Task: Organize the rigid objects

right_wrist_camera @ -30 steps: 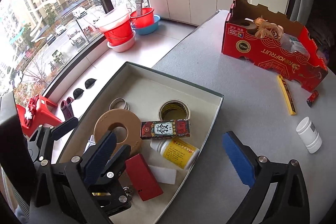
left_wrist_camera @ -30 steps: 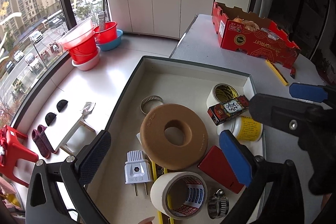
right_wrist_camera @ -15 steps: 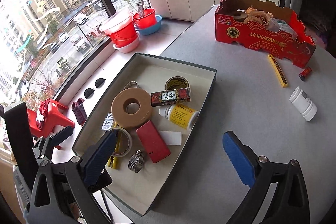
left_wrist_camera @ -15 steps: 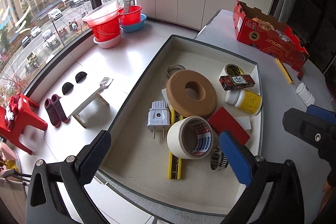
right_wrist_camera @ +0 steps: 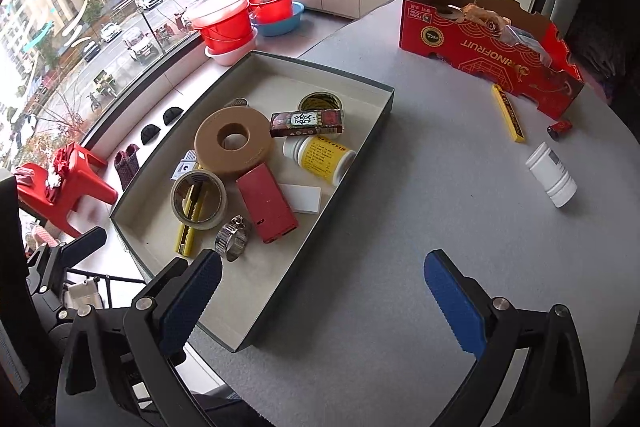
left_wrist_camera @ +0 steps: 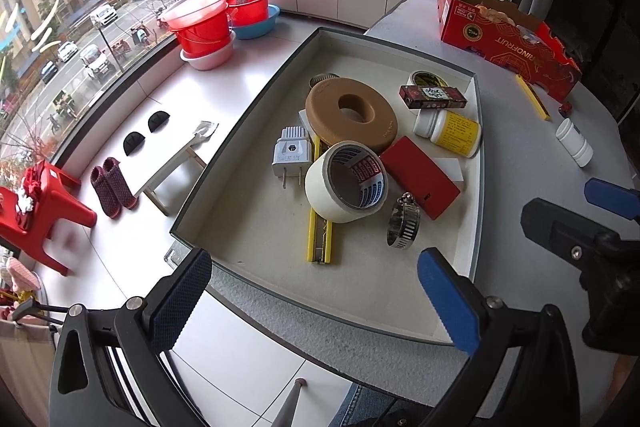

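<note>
A shallow grey tray (left_wrist_camera: 475, 163) (right_wrist_camera: 362, 147) sits at the table's left edge. In it lie a tan foam ring (left_wrist_camera: 350, 115) (right_wrist_camera: 234, 141), a white tape roll (left_wrist_camera: 346, 183) (right_wrist_camera: 199, 200), a white plug (left_wrist_camera: 292, 155), a red flat case (left_wrist_camera: 420, 177) (right_wrist_camera: 266, 203), a yellow-labelled bottle (left_wrist_camera: 448, 133) (right_wrist_camera: 320, 155), a dark printed box (left_wrist_camera: 433, 97) (right_wrist_camera: 307, 123), a hose clamp (left_wrist_camera: 403, 223) (right_wrist_camera: 233, 237) and a yellow knife (left_wrist_camera: 319, 241). My left gripper (left_wrist_camera: 316, 301) hangs open above the tray's near edge. My right gripper (right_wrist_camera: 324, 301) stands open over the table, empty.
On the grey table lie a white bottle (right_wrist_camera: 552, 179) (left_wrist_camera: 574, 143), a yellow bar (right_wrist_camera: 509, 113), a small red cylinder (right_wrist_camera: 560, 127) and a red cardboard fruit box (right_wrist_camera: 488, 47) (left_wrist_camera: 508, 39). Left of the table, far below, are red basins (left_wrist_camera: 208, 23), a red stool (left_wrist_camera: 36, 203) and a window.
Both grippers have pulled back and up from the tray, so the whole tray and more table show now. Both stay open. Nothing in the tray has shifted.
</note>
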A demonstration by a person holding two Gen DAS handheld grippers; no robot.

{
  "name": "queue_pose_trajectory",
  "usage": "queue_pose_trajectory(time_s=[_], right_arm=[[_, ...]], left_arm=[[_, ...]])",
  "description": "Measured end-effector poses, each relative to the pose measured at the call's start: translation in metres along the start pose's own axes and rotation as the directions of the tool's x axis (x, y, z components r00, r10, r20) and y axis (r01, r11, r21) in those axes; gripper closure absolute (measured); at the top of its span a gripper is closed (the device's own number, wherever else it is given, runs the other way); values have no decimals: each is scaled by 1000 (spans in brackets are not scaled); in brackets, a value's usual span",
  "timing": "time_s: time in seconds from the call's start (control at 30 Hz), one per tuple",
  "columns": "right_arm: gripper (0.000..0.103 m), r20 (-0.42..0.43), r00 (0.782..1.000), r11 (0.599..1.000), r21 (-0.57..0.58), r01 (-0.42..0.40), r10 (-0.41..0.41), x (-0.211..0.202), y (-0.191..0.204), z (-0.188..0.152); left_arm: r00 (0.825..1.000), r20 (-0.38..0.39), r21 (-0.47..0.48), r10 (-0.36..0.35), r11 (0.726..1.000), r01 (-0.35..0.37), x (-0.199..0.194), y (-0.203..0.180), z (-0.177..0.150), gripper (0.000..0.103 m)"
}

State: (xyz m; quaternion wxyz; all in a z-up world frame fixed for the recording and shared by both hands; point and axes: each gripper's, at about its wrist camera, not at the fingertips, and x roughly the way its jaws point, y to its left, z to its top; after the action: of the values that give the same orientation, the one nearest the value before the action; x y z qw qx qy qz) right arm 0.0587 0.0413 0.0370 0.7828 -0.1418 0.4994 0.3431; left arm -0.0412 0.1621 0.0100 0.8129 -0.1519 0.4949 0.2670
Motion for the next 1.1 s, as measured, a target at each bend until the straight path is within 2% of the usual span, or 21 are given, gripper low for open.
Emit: queue_pose_trajectory(time_s=[1.1], right_arm=[[1,-20,1000,999,-46,-2,1,4,16,1]], left_arm=[[1000,-4,5,7,1000,-7,-3,0,0,0]])
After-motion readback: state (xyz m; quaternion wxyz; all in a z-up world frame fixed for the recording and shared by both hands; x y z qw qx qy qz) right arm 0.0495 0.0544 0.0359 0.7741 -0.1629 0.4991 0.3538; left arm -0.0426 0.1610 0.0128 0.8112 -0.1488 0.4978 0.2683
